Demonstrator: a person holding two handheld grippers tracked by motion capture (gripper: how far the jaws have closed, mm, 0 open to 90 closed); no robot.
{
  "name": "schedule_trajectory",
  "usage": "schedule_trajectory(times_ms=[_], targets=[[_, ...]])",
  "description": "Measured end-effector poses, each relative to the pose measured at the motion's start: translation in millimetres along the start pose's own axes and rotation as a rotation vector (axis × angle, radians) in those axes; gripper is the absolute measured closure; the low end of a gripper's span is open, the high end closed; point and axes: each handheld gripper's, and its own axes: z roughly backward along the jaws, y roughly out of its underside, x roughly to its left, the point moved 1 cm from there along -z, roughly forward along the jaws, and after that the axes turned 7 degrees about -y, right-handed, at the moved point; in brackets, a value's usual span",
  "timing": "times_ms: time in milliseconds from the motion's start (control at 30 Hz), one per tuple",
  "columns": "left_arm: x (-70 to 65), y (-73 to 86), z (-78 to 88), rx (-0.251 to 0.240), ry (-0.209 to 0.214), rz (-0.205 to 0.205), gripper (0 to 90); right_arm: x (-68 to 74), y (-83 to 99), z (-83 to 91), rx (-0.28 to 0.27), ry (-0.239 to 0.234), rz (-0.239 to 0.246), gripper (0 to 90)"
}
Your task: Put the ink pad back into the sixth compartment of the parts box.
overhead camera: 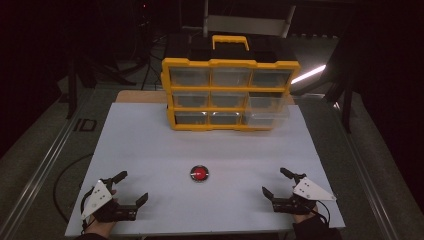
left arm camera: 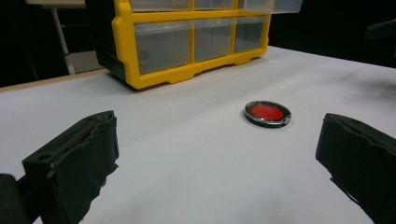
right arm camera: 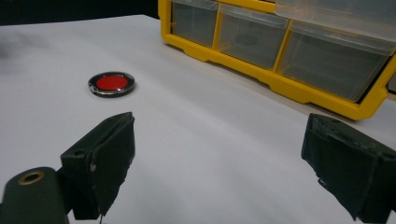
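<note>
The red disc (overhead camera: 199,173), round and flat with a glossy dark rim, lies on the bench (overhead camera: 150,150) midway between the two claws and touches neither. In the high view the bench top is a smooth, matte white sheet. The left claw (overhead camera: 131,186) and the right claw (overhead camera: 275,183) rest near its front edge, well apart, each with jaws spread wide and nothing between them. Behind the disc stands a yellow plastic drawer cabinet (overhead camera: 230,63) with clear, boxy drawers in three rows and a yellow handle on a black top; the lower right drawers stick out from the frame.

In the left gripper view, the left claw (left arm camera: 217,154) shows two blocky black jaws with rough, frayed padding, gaping over bare white surface. The disc (left arm camera: 267,113) sits ahead, nearer the right-hand jaw, its rim shiny.

In the right gripper view, the right claw (right arm camera: 219,158) is likewise wide open and empty. The disc (right arm camera: 112,83) lies ahead to the left, and the cabinet (right arm camera: 299,88) fills the upper right, its translucent drawers framed in yellow.
</note>
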Motion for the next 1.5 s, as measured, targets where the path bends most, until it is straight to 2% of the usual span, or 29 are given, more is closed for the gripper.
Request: schedule_trajectory(times_ms=[133,367,667,833,1033,1200,1367,1500], targets=[[0.6,0.1,-0.6,0.004,-0.006,0.009,0.0,0.5,1.1,-0.5,0.001,-0.003,-0.001,9.8],[0.4,-1.6,0.0,0.003,-0.026,-0.001,0.0,-0.3,1.8,1.0,-0.004,0.0,-0.004,9.8],[0.2,-2.4,2.9,-0.009,-0.024,-0.014,0.0,-2.9,-0.1,2.7,-0.007,0.02,-0.024,9.8],[1.8,-2.7,4.0,-0.012,-0.028,0.001,0.0,-1.8,-3.4,5.1,-0.019,0.03,-0.027,9.8],[1.5,-4.8,3.8,-0.012,-0.04,0.0,0.0,-1.3,-3.6,5.1,-0.018,0.034,-0.019,9.8],[1.0,-5.8,3.1,0.003,-0.037,0.006,0.0,0.2,-4.3,5.0,-0.025,0.031,-0.011,9.8],[-0.3,-14.2,3.7,-0.003,-0.032,-0.005,0.0,0.8,-4.4,5.1,-0.024,0.036,-0.009,9.8],[-1.5,-23.3,4.1,-0.009,-0.022,0.003,0.0,1.2,-4.8,5.6,-0.027,0.04,-0.005,9.9]])
